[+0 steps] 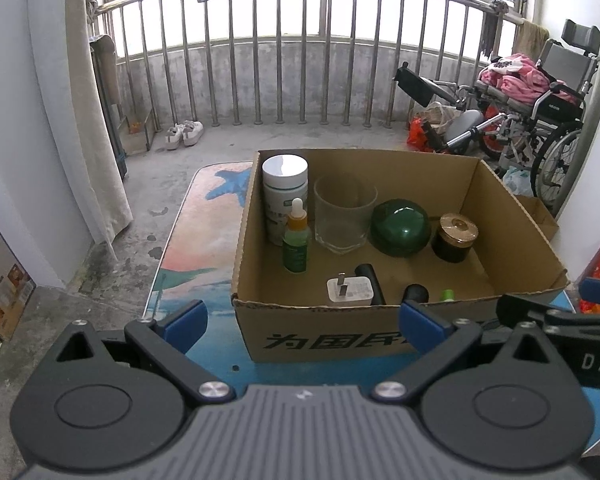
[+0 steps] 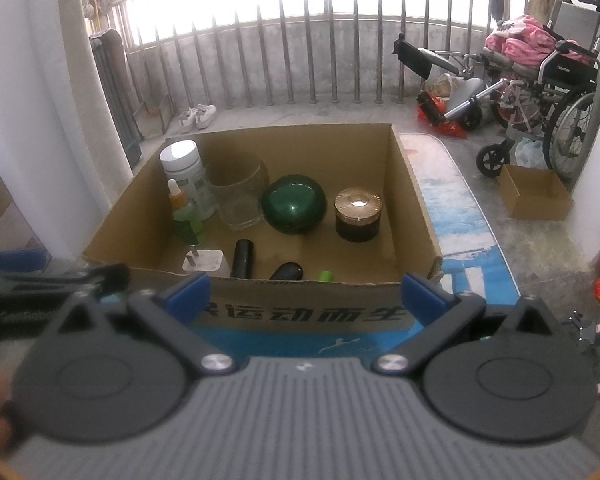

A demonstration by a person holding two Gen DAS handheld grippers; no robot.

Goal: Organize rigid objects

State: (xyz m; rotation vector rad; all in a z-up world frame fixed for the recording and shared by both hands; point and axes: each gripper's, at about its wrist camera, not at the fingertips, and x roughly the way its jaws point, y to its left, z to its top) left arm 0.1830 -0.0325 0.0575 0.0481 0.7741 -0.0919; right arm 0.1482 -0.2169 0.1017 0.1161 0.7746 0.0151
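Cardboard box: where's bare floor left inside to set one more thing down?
The cardboard box has bare floor on its right side, between the gold-lidded jar and the right wall, running forward to the near right corner. The left side is crowded: white bottle, dropper bottle, glass, charger plug.

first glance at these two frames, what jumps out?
The open cardboard box on the blue mat, holding a back row: white bottle, glass, green dome, gold-lidded jar. A dropper bottle stands in front of the white bottle; a white plug lies near the front wall. Both hand-held grippers, left and right, sit open and empty before the box.
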